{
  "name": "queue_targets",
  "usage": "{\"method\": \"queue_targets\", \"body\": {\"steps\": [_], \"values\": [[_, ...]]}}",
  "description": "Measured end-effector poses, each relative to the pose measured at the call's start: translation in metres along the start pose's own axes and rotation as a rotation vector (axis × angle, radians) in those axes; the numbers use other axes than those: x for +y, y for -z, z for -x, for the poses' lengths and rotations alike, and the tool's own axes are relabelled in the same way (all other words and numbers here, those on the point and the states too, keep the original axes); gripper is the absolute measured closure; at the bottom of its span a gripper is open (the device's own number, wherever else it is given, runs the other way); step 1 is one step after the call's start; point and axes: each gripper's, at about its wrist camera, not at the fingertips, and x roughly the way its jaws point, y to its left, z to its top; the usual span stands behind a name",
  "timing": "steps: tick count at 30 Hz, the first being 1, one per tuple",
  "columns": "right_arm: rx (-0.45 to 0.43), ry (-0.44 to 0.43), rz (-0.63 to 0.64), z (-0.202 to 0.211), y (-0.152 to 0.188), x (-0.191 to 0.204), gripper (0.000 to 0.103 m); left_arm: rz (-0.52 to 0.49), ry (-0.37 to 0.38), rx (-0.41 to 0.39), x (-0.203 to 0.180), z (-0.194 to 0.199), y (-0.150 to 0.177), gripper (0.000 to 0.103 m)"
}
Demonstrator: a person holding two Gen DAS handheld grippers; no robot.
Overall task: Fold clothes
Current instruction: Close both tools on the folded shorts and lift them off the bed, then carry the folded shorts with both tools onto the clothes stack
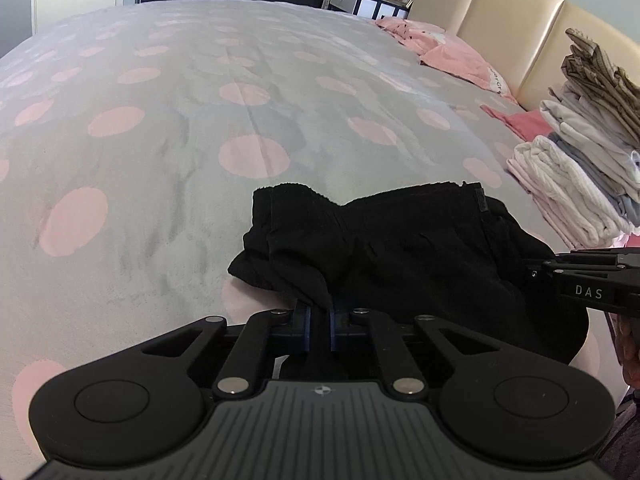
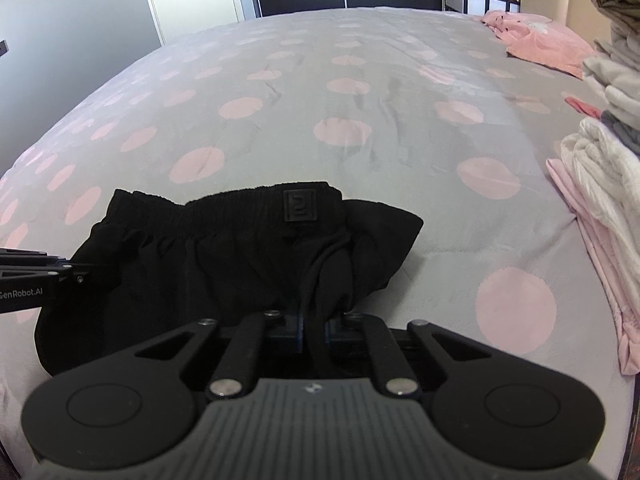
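Where bedspread (image 1: 160,100) spreads, gripped shorts (image 2: 224,248).

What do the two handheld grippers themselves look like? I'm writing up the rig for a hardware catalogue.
Both the left gripper and the right gripper are matte black, with two round side discs, a ribbed grey centre plate, silver pivot pins, angled linkage bars and blue-edged finger pads. Side markings read "DAS" and "GenRobot.AI". No cables or sleeves show.

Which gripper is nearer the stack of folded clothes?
Right. The right gripper grips the black shorts on the side toward the stack of folded clothes; the left gripper grips the shorts' far side, farther from it.
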Motion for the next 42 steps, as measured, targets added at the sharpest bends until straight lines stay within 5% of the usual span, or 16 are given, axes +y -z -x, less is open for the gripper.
{"method": "queue_targets", "body": {"steps": [25,42], "values": [[-0.166,-0.007,-0.009,0.120,0.004,-0.010,0.094,-0.108,0.091,-0.150,-0.069,0.096,-0.015,0.097],[-0.378,0.071,0.043,0.307,-0.100,-0.122,0.094,-0.207,0.377,-0.302,-0.219,0.163,-0.153,0.097]]}}
